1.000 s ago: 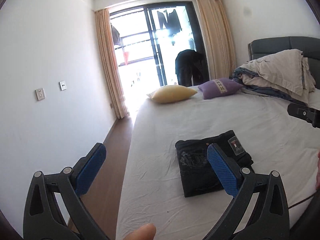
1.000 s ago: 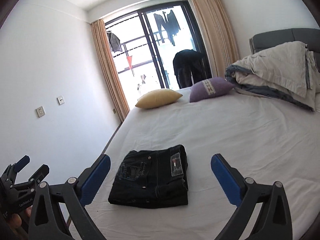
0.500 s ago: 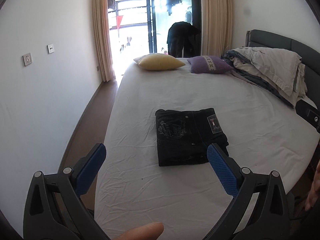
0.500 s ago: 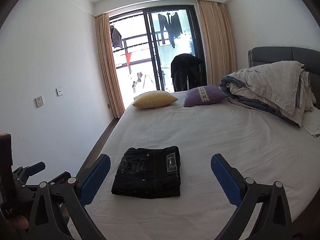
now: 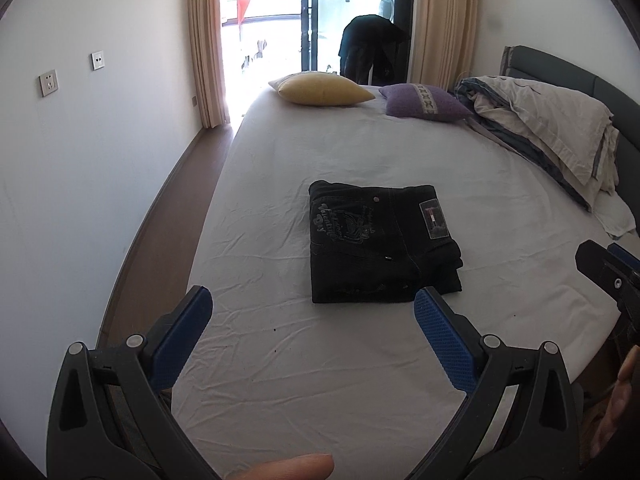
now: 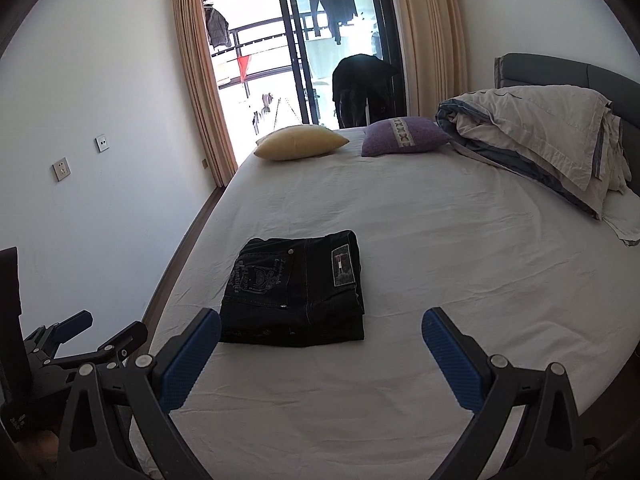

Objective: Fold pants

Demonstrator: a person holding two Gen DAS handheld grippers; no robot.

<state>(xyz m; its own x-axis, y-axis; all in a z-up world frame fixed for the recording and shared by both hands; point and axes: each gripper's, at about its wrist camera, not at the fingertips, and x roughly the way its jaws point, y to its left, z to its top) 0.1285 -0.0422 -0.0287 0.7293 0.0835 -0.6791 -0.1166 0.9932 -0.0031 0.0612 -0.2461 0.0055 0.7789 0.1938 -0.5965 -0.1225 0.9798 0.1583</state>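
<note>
Black pants (image 5: 380, 246) lie folded into a flat square on the white bed sheet (image 5: 360, 360), a grey patch and printed pocket facing up. The same folded pants (image 6: 296, 290) appear left of centre in the right wrist view. My left gripper (image 5: 312, 332) is open, held above the bed's near edge just short of the pants, with nothing between its blue pads. My right gripper (image 6: 322, 344) is open too, hovering short of the pants and empty. The left gripper (image 6: 84, 336) also shows at the right wrist view's lower left.
A yellow pillow (image 5: 322, 88) and a purple pillow (image 5: 424, 102) sit at the bed's far end. A crumpled duvet (image 5: 548, 128) is piled against the grey headboard on the right. Wooden floor (image 5: 160, 232) runs along the left wall. A fingertip (image 5: 292, 466) shows at the bottom.
Both grippers have pulled back from the pants and tilted downward, so more of the bed shows. The pants lie unmoved. Both stay open.
</note>
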